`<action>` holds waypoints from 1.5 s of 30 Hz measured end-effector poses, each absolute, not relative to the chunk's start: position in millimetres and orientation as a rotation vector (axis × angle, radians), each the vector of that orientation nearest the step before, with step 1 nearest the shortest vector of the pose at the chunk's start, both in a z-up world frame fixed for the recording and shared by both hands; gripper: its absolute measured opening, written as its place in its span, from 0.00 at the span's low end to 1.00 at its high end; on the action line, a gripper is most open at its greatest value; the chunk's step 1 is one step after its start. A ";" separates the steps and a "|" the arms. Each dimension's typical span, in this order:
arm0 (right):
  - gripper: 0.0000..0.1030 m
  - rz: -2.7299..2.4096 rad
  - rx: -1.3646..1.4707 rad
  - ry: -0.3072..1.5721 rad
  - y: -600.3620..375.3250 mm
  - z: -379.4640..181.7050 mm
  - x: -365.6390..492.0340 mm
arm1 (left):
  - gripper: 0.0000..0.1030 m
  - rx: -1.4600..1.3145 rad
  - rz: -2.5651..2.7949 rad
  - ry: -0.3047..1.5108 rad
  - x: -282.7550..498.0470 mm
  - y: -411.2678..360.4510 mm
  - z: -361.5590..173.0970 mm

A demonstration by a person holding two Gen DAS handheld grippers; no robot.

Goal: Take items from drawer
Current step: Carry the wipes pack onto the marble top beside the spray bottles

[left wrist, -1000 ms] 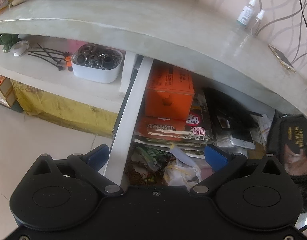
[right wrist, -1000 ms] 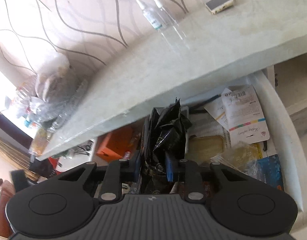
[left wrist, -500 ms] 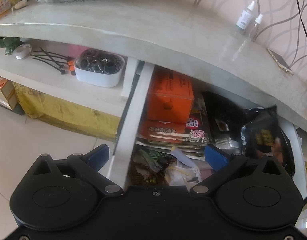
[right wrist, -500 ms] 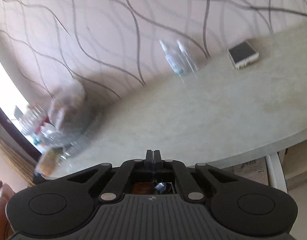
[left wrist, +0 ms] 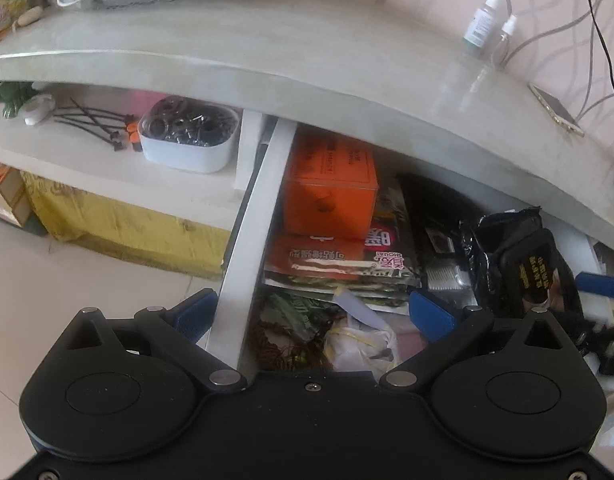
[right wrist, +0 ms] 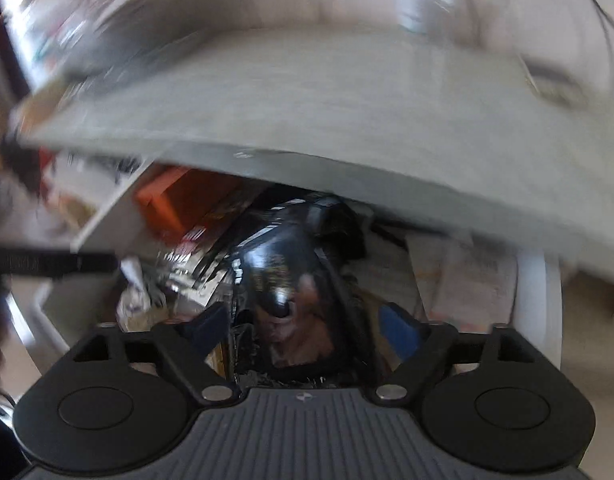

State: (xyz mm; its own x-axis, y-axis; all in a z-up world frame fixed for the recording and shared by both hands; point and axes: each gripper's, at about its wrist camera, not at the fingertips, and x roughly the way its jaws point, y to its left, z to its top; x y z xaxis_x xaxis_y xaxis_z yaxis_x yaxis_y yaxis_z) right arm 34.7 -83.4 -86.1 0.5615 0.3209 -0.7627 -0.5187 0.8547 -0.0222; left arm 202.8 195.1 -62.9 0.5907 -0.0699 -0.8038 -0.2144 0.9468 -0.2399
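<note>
One black packet (right wrist: 295, 280) — upright, lengthwise vertical

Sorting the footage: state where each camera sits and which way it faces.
Left wrist: on the left gripper, angled down into the open drawer; own open blue fingers show.
Right wrist: on the right gripper, blurred, angled down at the black packet; jaws opening around it.
Shared: packet, orange box, countertop.
</note>
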 end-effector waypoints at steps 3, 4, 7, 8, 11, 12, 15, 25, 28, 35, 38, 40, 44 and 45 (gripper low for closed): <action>0.99 0.509 -0.355 0.841 -63.3 -96.2 35.5 | 1.00 -0.333 0.104 0.935 200.8 198.1 -61.7; 1.00 0.506 -0.368 0.848 -58.8 -100.2 36.7 | 1.00 -0.335 0.106 0.934 200.4 198.7 -61.4; 1.00 0.480 -0.432 0.861 -46.6 -114.4 38.8 | 1.00 -0.337 0.100 0.936 200.4 198.8 -61.5; 1.00 0.469 -0.449 0.870 -44.1 -119.0 40.2 | 1.00 -0.334 0.097 0.937 200.6 198.5 -61.7; 0.91 0.454 -0.445 0.883 -43.8 -123.3 42.3 | 1.00 -0.332 0.088 0.940 201.5 198.4 -62.7; 0.89 0.456 -0.422 0.890 -46.8 -122.7 43.0 | 1.00 -0.333 0.087 0.940 201.8 198.8 -63.1; 0.83 0.432 -0.374 0.898 -54.4 -120.0 42.7 | 1.00 -0.339 0.086 0.942 202.0 200.2 -64.0; 0.79 0.474 -0.249 0.881 -82.3 -53.9 3.5 | 1.00 -0.345 0.090 0.942 204.0 201.2 -65.6; 0.79 0.498 -0.211 0.830 -87.6 -21.9 -3.2 | 1.00 -0.341 0.080 0.941 205.0 198.2 -65.5; 0.79 0.439 -0.318 0.665 -90.3 29.8 56.4 | 1.00 -0.341 0.083 0.924 199.1 198.5 -59.9; 0.79 0.406 -0.362 0.683 -90.8 27.9 114.0 | 1.00 -0.345 0.091 0.912 195.1 201.1 -56.3; 0.79 0.383 -0.372 0.715 -91.1 21.9 152.0 | 1.00 -0.351 0.096 0.910 193.6 203.9 -54.8; 0.79 0.268 -0.268 0.781 -94.4 11.6 215.1 | 1.00 -0.359 0.103 0.906 192.8 208.3 -53.8; 0.79 0.227 -0.231 0.788 -96.4 10.3 230.0 | 1.00 -0.361 0.103 0.906 193.0 209.0 -53.8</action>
